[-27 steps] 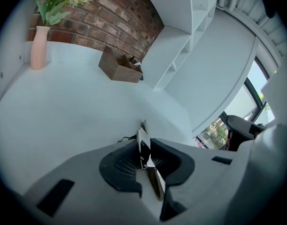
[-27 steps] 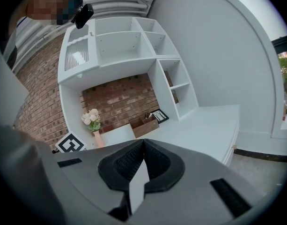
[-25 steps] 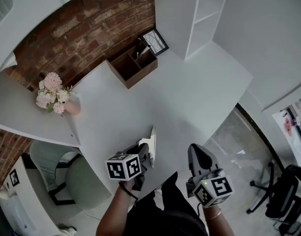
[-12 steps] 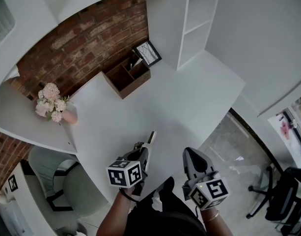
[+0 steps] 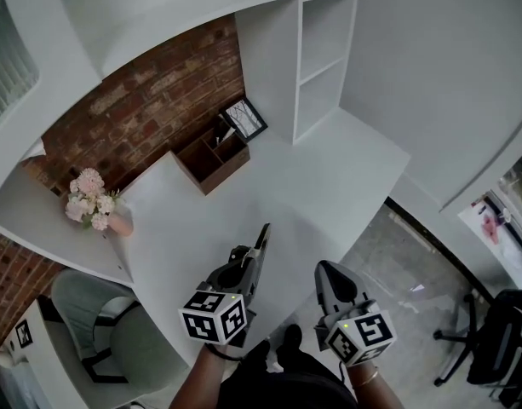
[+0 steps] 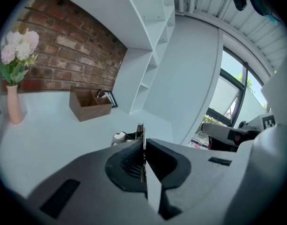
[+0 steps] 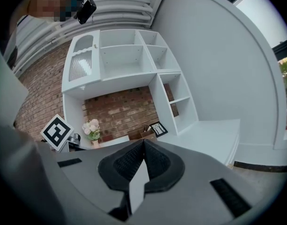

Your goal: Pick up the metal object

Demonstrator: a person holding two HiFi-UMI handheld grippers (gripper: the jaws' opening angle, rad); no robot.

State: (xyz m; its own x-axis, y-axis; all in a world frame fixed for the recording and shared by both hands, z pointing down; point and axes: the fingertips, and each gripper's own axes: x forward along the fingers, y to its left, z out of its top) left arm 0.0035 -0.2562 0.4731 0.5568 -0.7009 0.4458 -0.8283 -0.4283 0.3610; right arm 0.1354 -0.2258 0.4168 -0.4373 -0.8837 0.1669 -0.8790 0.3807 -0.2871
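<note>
At far left of the head view, at the counter's [image 5: 329,177] left rear against the brick wall [image 5: 150,92]: one pale vase of pink flowers [image 5: 90,207], upright. Below it, beside the counter's left edge: one grey-green chair [image 5: 116,326]. At the back of the white counter, against the brick: one brown wooden box [image 5: 211,156] with open compartments; just behind its right end, one dark-framed picture [image 5: 245,118], leaning. Over the counter's near edge: left claw [image 5: 246,267], clenched on the metal object [image 5: 261,244], a thin flat plate held on edge. The claw grips the plate's lower part, and the upper length stands out past the claw tips toward the box. The left gripper view shows the plate edge-on, pinched between the two dark pads [image 6: 127,163]; whether its far end touches the counter cannot be told. Just right of it and apart from it, near the counter's front edge: right claw [image 5: 327,273], jaws pressed together, holding nothing. Behind, right of the brick: one tall white shelf unit [image 5: 322,49] standing at the counter's rear. At far right, on the grey floor [image 5: 414,254]: one black office chair [image 5: 499,339].
</note>
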